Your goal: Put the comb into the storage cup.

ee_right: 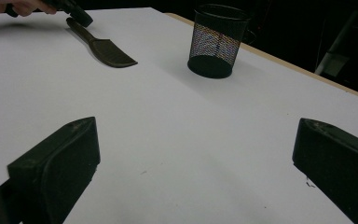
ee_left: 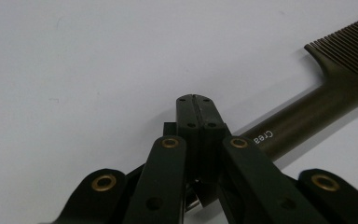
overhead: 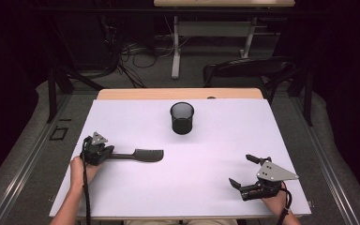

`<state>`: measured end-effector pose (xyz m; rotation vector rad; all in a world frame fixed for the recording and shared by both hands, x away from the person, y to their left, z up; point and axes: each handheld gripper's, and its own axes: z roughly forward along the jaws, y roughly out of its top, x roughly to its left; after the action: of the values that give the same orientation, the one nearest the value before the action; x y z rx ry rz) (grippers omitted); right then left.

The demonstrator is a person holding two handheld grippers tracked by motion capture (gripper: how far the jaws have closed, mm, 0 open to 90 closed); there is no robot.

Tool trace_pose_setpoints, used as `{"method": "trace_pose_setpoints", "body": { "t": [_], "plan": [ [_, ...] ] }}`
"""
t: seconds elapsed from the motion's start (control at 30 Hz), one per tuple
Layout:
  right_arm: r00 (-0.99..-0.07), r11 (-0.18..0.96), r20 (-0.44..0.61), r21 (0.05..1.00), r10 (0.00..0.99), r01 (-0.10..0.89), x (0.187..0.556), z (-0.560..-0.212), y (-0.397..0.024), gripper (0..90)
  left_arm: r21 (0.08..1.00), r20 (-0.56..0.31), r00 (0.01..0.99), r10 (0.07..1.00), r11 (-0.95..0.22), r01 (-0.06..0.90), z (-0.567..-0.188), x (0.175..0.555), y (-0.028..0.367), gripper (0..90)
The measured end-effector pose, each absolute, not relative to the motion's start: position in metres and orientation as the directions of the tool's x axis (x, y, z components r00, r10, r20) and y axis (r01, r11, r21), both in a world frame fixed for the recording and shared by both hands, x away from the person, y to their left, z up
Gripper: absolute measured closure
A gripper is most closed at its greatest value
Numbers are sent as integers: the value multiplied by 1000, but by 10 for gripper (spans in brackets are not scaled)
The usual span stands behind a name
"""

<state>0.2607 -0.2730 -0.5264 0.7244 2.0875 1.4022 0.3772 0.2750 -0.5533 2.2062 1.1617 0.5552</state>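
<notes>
A dark comb (overhead: 143, 155) lies flat on the white table top (overhead: 206, 150), left of centre, with its toothed end pointing right. My left gripper (overhead: 111, 154) sits at the comb's handle end. In the left gripper view its jaws (ee_left: 196, 99) are pressed flush together, and the comb handle (ee_left: 307, 114) runs out from under them to the right; it is not between them. My right gripper (overhead: 240, 169) rests near the front right, open, with bare table between its jaws (ee_right: 196, 154). The right gripper view shows the comb (ee_right: 105, 49) and the left gripper (ee_right: 77, 14) far off.
A black mesh cup (overhead: 182, 118) stands upright at the back centre of the table, also seen as the cup (ee_right: 216, 42) ahead of the right gripper. The table's wooden far edge (overhead: 178, 93) lies behind it. A dark chair (overhead: 248, 68) stands beyond.
</notes>
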Motion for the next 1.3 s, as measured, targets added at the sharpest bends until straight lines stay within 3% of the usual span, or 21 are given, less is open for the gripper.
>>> {"method": "trace_pose_setpoints", "body": {
  "t": [1.3],
  "plan": [
    [-715, 324, -121, 933, 688, 154, 262, -527, -275, 3, 616, 72, 596, 800, -506, 604, -551, 362, 263, 900]
  ]
}}
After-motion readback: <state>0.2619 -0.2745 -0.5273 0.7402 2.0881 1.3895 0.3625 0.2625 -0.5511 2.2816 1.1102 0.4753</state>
